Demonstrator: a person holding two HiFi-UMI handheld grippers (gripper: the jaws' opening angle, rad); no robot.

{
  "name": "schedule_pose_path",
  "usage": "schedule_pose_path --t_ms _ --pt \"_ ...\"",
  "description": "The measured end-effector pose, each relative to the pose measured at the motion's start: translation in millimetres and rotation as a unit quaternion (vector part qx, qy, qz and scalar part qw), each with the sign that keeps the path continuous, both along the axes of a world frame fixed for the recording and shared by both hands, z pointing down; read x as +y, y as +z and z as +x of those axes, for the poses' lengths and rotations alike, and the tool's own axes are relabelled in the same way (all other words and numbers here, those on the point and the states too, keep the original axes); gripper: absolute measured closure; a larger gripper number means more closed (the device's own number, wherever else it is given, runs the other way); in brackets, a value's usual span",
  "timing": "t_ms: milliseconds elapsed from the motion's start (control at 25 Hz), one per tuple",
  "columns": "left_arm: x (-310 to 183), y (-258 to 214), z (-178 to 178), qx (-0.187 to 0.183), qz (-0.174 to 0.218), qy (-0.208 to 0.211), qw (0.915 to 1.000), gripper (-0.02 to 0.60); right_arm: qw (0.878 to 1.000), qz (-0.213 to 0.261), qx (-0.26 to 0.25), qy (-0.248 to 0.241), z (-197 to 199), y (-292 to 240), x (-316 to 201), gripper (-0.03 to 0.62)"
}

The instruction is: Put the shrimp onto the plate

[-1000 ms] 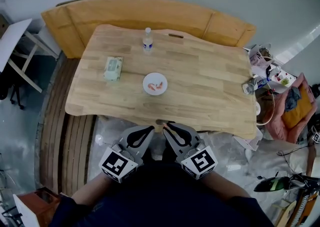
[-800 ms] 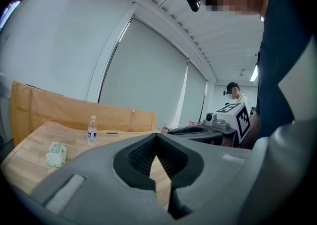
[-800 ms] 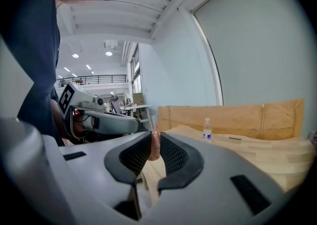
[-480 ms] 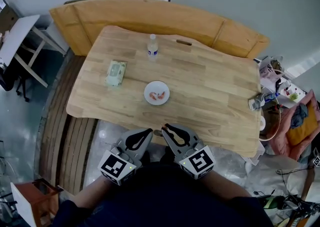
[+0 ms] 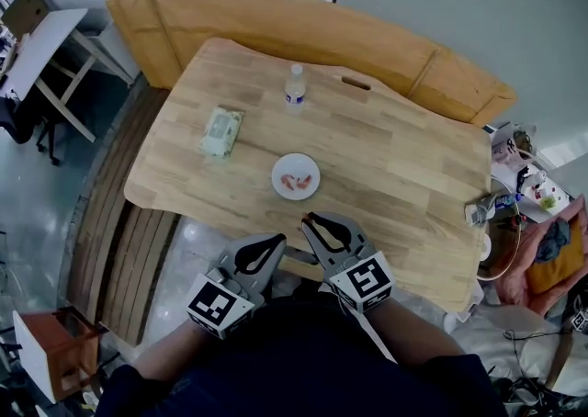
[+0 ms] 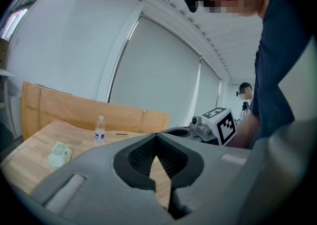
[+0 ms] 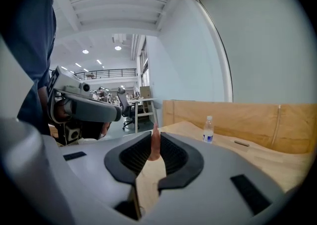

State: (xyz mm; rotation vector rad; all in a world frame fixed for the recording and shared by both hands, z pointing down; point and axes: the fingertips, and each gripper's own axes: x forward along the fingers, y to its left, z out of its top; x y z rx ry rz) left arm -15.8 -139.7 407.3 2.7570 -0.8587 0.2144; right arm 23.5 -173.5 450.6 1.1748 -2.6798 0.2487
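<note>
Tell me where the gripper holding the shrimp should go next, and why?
Probably forward over the plate, then lower. The right gripper is clamped on a pink shrimp but sits at the near edge of the table, short of the plate, which already holds other shrimp.

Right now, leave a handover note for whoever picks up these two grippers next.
The left gripper: jaws together, empty, short of the near edge of the light wooden table.
The right gripper: jaws shut on one pink shrimp, at that same edge.
The small white round plate sits mid-table ahead of the right gripper, with pink shrimp pieces already on it.
Left to do: carry the held shrimp to the plate and release it.
</note>
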Motion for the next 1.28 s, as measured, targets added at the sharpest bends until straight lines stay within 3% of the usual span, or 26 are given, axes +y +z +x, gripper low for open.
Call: schedule_pose_path --t_ms 720,1280 --pt "-35 14 -21 -0.001 -0.02 -0.075 0.997 0.577 0.989 -0.059 0.126 -0.048 0 118 -116 0.531" --pt "-45 23 -33 -0.007 -0.033 -0.112 0.9932 0.577 0.962 -0.116 0.234 -0.074 3 221 -173 0.531"
